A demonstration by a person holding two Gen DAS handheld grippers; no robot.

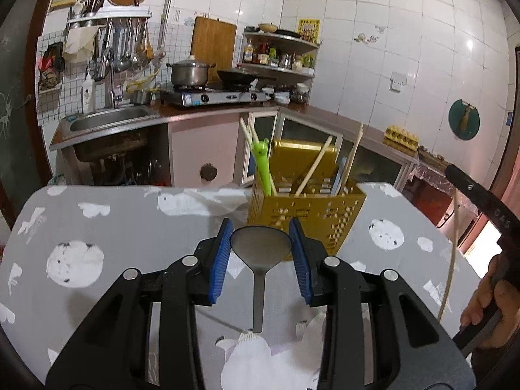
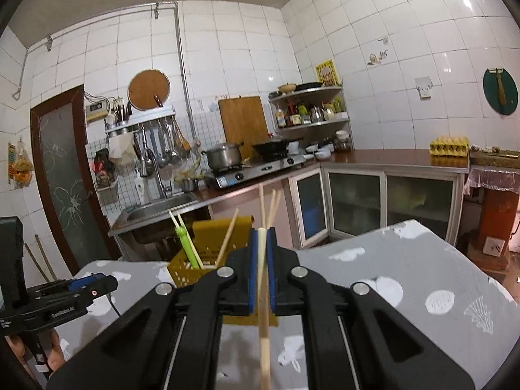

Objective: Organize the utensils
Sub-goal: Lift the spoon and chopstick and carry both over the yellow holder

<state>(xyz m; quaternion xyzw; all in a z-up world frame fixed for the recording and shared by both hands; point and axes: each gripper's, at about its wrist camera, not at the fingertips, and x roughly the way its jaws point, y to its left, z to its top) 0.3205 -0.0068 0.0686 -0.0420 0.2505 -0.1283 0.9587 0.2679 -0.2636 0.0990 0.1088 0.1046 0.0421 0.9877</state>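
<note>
My right fingers (image 2: 253,269) pinch a chopstick (image 2: 264,325) just short of the yellow holder (image 1: 308,221); my left fingers (image 1: 221,260) stand apart around, seemingly not clamping, a spoon (image 1: 260,247) that could slip out.

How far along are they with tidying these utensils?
Partly done. The yellow holder already has several chopsticks and a green utensil standing in it. In hand: the right gripper is clamped on a chopstick, not yet dropped in. Left to do: the metal spoon sits between the left gripper's open jaws, ungrasped.
</note>
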